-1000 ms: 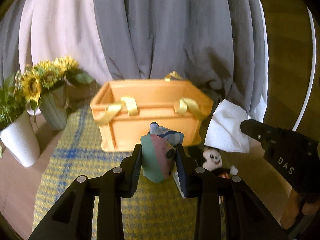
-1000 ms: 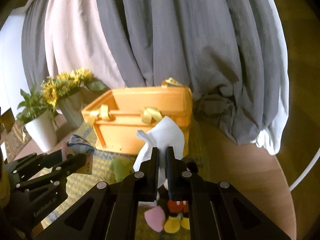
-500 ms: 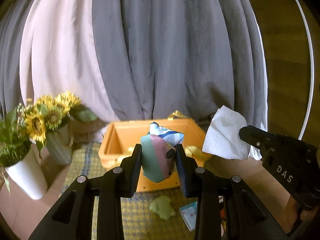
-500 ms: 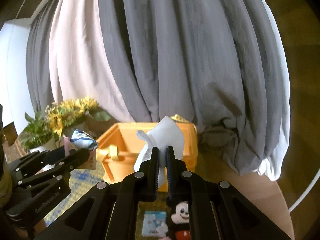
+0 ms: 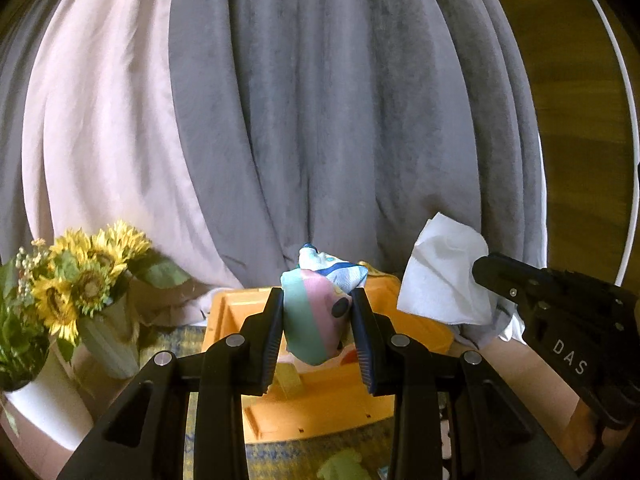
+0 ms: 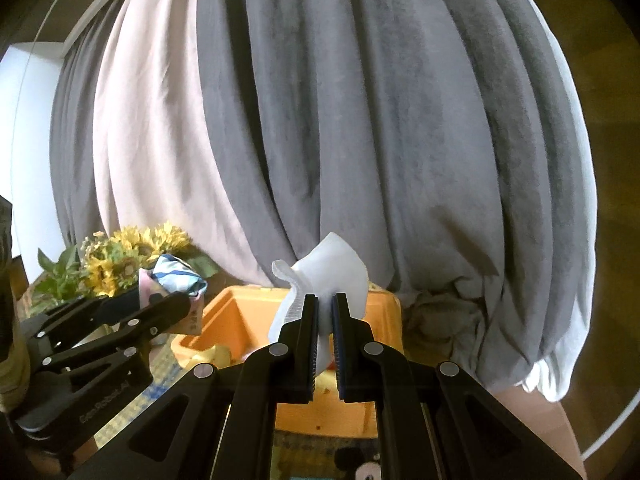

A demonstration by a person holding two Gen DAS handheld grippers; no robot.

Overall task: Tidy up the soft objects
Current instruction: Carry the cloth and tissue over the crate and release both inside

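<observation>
My left gripper (image 5: 316,300) is shut on a green, pink and blue soft pouch (image 5: 314,320) and holds it in the air over the orange basket (image 5: 320,408). My right gripper (image 6: 325,304) is shut on a white cloth (image 6: 328,272) and holds it above the same basket (image 6: 236,320). In the left wrist view the right gripper (image 5: 484,272) and its white cloth (image 5: 444,276) are at the right. In the right wrist view the left gripper (image 6: 168,304) with the pouch (image 6: 176,276) is at the left.
Grey and pink curtains (image 5: 320,120) hang right behind the basket. Sunflowers in a ribbed vase (image 5: 92,280) and a white plant pot (image 5: 44,400) stand at the left. A green soft toy (image 5: 344,468) and a mouse plush (image 6: 360,464) lie on the woven mat in front of the basket.
Both grippers have risen with their loads and moved forward over the basket. The basket now sits lower and closer in both views.
</observation>
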